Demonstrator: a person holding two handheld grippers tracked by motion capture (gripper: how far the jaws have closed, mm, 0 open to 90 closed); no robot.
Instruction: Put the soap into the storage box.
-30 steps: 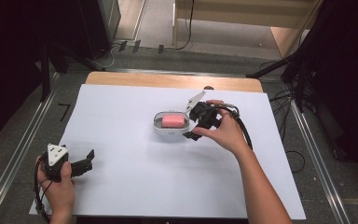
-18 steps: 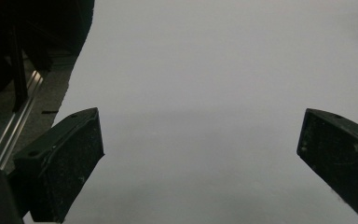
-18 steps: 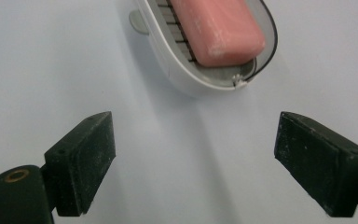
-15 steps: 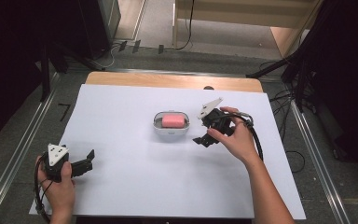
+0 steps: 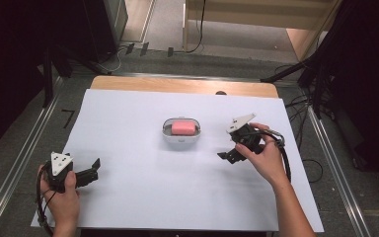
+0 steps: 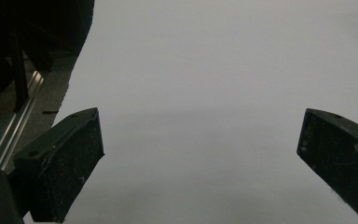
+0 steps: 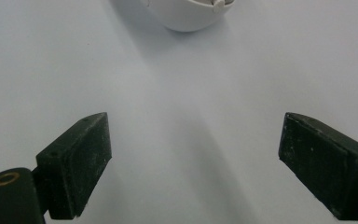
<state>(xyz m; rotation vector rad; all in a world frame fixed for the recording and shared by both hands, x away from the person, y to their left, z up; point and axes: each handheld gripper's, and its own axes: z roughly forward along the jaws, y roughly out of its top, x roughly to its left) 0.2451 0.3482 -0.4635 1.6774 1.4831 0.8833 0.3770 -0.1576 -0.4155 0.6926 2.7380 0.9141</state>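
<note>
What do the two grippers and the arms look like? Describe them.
Both the left gripper and the right gripper are black, each topped by a grey three-cornered plate with dark dots. A black cable loops from each. The fingers are flat, blunt black blocks with scuffed faces. The forearms are bare, with no sleeves in view.

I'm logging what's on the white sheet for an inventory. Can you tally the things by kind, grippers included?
Hand-held grippers: 2, the left gripper and the right gripper
White dish: 1
Pink block, lying in the dish: 1
Total: 4
</note>
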